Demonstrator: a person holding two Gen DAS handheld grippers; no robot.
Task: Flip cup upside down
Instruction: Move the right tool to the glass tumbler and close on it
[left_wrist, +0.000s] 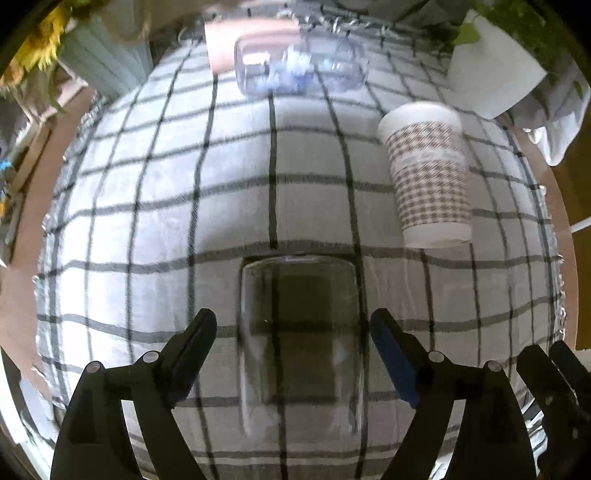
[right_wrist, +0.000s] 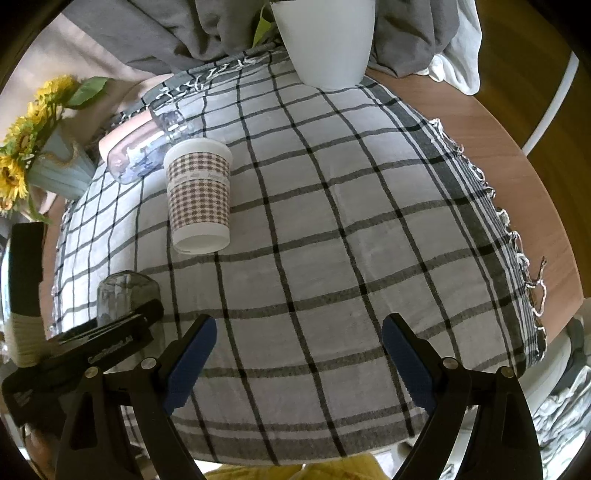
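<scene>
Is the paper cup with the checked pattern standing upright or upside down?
Upside down. The paper cup stands with its narrow base up and its wide rim on the checked cloth.

The bottle (left_wrist: 301, 64) is motion-blurred; the glass's (left_wrist: 301, 343) lower end perhaps lies out of frame.

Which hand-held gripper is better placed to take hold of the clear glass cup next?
Left. The left hand-held gripper is open with the clear glass cup directly between its fingers. The right hand-held gripper, also open, has only the checked cloth between its fingers; the cup stands off to its left.
</scene>
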